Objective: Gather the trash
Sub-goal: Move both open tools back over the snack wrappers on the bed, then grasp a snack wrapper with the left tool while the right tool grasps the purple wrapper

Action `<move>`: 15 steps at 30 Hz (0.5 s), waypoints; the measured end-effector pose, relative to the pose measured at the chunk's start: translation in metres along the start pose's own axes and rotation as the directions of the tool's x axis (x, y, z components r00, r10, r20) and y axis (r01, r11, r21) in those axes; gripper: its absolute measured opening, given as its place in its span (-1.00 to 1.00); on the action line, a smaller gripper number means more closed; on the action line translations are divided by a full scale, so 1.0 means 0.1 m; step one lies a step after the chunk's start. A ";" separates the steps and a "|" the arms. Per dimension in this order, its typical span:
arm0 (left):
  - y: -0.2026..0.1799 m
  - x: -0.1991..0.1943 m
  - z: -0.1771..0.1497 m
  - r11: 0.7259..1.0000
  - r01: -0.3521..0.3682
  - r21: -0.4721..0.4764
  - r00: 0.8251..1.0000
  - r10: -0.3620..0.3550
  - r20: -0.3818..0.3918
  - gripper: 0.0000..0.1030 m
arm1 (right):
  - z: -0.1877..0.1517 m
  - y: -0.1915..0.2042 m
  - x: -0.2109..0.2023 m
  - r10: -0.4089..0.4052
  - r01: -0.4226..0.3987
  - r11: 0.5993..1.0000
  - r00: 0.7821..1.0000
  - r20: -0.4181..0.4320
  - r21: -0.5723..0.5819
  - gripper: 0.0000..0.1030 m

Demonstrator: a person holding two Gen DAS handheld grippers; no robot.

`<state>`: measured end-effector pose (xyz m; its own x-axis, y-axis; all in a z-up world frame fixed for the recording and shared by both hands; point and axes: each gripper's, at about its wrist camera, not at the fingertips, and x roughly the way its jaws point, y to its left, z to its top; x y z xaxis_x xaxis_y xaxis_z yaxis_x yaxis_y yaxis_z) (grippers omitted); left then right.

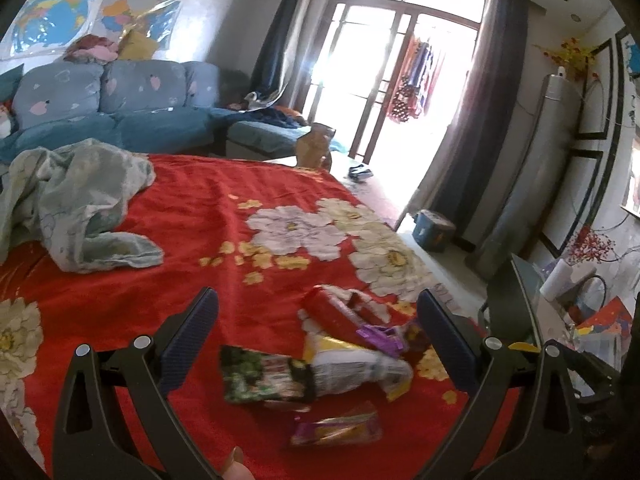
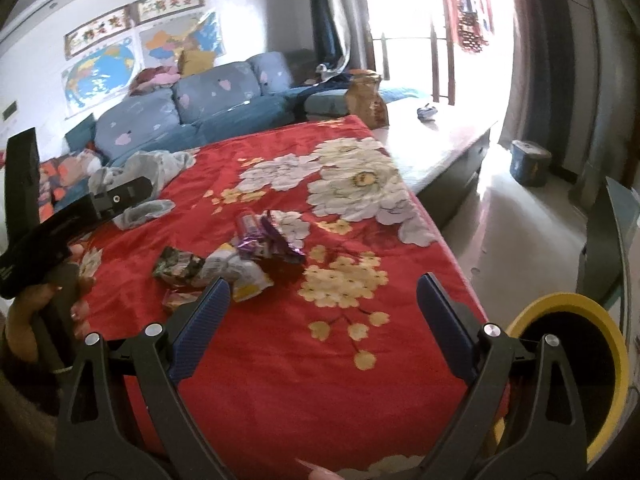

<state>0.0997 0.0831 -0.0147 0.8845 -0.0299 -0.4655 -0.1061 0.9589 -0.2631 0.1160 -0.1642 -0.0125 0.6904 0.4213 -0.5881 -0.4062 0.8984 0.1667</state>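
Several snack wrappers lie in a pile on a red flowered bedspread. In the left wrist view I see a green packet, a white and yellow packet, a red packet, purple wrappers and a small purple packet. My left gripper is open just above and around the pile, holding nothing. My right gripper is open and empty over bare bedspread, with the pile ahead to its left. A yellow-rimmed bin stands at the bed's right edge.
A crumpled pale green cloth lies on the bed's far left. A blue sofa stands behind. A low white table with a brown paper bag is beyond the bed. A blue tub sits on the floor by the balcony door.
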 end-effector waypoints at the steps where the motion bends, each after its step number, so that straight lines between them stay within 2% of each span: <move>1: 0.05 0.00 -0.01 1.000 -0.006 -0.007 1.000 0.006 -0.007 0.87 | 0.00 0.01 0.01 0.004 -0.004 1.000 1.000 -0.001 -0.004 0.68; 10: 0.41 0.02 -0.03 0.997 -0.063 -0.050 0.997 0.060 -0.056 0.87 | 0.09 0.17 0.16 0.034 -0.034 0.999 0.999 -0.018 -0.026 0.68; 15: 0.57 0.12 -0.09 0.995 -0.062 -0.080 0.993 0.054 -0.108 0.86 | 0.14 0.21 0.29 0.034 -0.035 0.999 0.999 -0.026 -0.035 0.67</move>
<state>0.1004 0.1345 -0.0425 0.8234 -0.0088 -0.5674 -0.1970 0.9333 -0.3003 0.1358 -0.1314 -0.0145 0.6604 0.4481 -0.6025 -0.4505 0.8784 0.1595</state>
